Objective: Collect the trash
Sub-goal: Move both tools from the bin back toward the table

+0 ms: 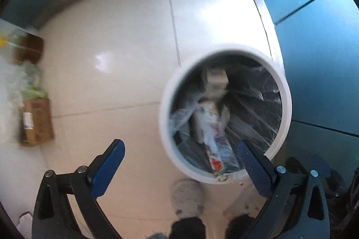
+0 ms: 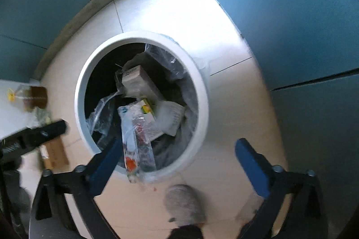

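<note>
A white round bin (image 1: 286,91) with a clear liner stands on the floor below both grippers. Inside lie a cardboard box (image 1: 216,82), a clear plastic tray (image 2: 170,118) and a small yellow-green carton (image 2: 147,107). A long printed plastic wrapper (image 1: 215,140) leans in the bin, its lower end draped over the near rim. My left gripper (image 1: 180,143) is open above the bin's near-left edge, with nothing between its pads. My right gripper (image 2: 179,142) is open too; the wrapper (image 2: 136,144) lies just beside its left finger (image 2: 105,162), not pinched.
Blue cabinet fronts (image 1: 314,37) wall in the tiled floor at the back and right. At the left are a cardboard box (image 1: 37,122), a brown box (image 1: 29,48) and a yellow-capped bottle (image 2: 13,95). A person's grey slippers (image 2: 184,203) stand near the bin.
</note>
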The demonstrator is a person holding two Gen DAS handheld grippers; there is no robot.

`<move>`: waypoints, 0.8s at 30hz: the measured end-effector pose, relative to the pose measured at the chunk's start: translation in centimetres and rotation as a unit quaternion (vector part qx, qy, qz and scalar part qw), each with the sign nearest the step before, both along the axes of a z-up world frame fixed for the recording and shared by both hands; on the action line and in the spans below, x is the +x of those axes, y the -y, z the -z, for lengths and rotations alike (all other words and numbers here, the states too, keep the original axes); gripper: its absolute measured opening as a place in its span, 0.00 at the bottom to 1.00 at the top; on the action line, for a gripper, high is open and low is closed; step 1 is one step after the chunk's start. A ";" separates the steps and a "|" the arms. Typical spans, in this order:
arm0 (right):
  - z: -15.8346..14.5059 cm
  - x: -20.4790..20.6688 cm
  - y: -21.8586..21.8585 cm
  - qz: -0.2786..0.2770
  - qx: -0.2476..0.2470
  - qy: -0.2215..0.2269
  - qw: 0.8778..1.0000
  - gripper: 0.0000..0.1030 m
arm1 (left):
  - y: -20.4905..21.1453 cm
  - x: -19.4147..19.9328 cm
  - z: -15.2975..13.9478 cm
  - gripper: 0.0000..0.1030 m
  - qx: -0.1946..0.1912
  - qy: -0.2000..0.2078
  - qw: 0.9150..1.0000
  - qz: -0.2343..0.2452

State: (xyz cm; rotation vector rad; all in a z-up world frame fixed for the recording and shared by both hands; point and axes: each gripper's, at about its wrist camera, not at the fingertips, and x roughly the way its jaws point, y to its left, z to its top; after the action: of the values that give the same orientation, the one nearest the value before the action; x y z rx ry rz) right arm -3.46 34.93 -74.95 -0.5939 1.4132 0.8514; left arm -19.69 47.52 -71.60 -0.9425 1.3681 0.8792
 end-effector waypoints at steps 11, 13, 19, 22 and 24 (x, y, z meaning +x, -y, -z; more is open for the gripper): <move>-13.0 -1.6 1.8 -0.033 0.011 0.037 0.999 1.00 | 3.4 -1.3 -13.0 1.00 0.054 -0.018 0.998 0.014; -16.4 -2.1 2.5 -0.038 0.012 0.035 0.999 1.00 | 4.5 -1.5 -16.2 1.00 0.060 -0.017 0.998 0.016; -27.6 -3.5 5.1 -0.062 0.026 0.037 0.997 1.00 | 7.6 -1.9 -25.9 1.00 0.077 -0.010 0.997 0.019; -33.1 -4.1 6.3 -0.069 0.037 0.039 0.996 1.00 | 9.2 -2.5 -30.7 1.00 0.084 -0.003 0.996 0.014; -37.2 -4.2 7.6 -0.074 0.048 0.045 0.995 1.00 | 10.0 -2.8 -33.4 1.00 0.091 0.003 0.996 0.010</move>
State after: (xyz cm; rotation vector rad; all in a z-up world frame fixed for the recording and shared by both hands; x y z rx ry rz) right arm -7.68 27.37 -37.80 -0.6606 1.2502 0.9928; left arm -22.48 37.47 -38.16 -0.7896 1.2658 0.9687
